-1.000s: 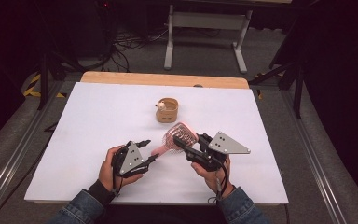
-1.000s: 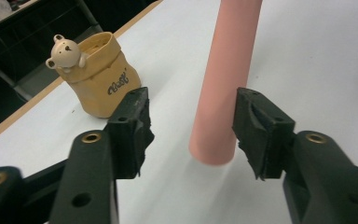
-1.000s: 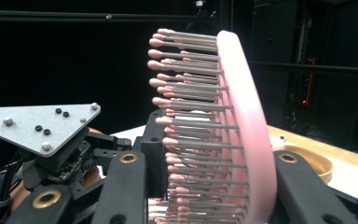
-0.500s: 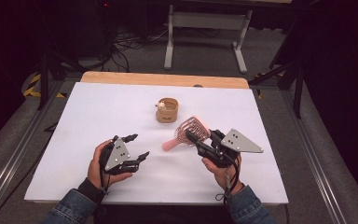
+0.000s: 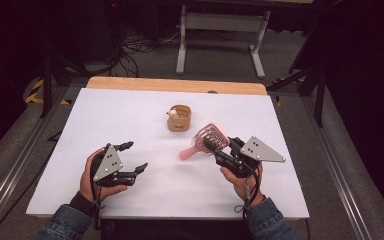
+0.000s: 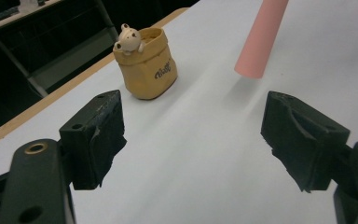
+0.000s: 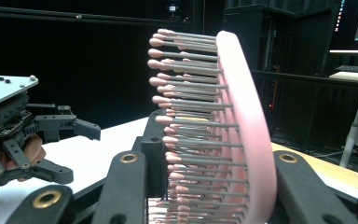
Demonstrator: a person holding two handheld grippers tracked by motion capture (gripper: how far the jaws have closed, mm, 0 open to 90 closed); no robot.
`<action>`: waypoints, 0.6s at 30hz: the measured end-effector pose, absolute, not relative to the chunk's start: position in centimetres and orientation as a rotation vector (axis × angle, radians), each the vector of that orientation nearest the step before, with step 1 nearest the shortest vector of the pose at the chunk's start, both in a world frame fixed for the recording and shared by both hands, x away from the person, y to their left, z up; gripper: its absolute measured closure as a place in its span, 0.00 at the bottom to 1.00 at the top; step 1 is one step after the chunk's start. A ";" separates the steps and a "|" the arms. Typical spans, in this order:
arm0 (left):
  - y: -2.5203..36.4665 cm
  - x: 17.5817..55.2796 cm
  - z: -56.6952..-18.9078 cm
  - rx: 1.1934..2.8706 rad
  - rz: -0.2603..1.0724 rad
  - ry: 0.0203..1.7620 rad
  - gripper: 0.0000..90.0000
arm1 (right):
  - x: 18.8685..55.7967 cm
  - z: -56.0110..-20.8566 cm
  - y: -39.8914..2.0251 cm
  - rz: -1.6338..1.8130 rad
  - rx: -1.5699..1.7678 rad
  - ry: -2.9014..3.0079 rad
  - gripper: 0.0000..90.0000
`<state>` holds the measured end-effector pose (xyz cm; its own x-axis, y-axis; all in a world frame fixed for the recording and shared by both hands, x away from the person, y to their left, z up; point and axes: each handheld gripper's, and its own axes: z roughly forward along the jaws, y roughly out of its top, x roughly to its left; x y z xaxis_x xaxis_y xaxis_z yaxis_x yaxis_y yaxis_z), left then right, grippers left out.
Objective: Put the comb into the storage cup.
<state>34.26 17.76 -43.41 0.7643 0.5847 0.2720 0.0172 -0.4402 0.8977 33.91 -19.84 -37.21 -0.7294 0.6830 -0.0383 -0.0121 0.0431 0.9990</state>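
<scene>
A lab: white-topped table (image 5: pixel 130 115), dark surroundings, floor cables (image 5: pixel 140 42), metal stand (image 5: pixel 220 30).

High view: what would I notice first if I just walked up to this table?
Probably the pink hairbrush, clamped by its bristled head in the right gripper, right of the middle of the white table. Behind it stands a small tan pot with a toy bear peeking out. The left gripper is open and holds nothing.

In the left gripper view the pink hairbrush handle (image 6: pixel 261 39) runs off the top edge, so its head is out of frame. In the right gripper view the brush head (image 7: pixel 223 135) is cut off at the bottom, where the jaws cover its lower bristles. From the high view, the lettering on the little tan bear pot (image 5: pixel 179 118) is too small to read.
</scene>
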 end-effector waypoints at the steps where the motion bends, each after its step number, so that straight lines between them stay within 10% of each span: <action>1: 17.8 34.3 -43.4 1.936 0.696 0.457 0.24 | 33.9 -37.2 -19.9 1.738 0.673 1.807 0.70; 18: 21.3 33.3 -45.0 1.940 0.681 0.502 0.13 | 34.5 -37.4 -20.5 1.722 0.704 1.806 0.70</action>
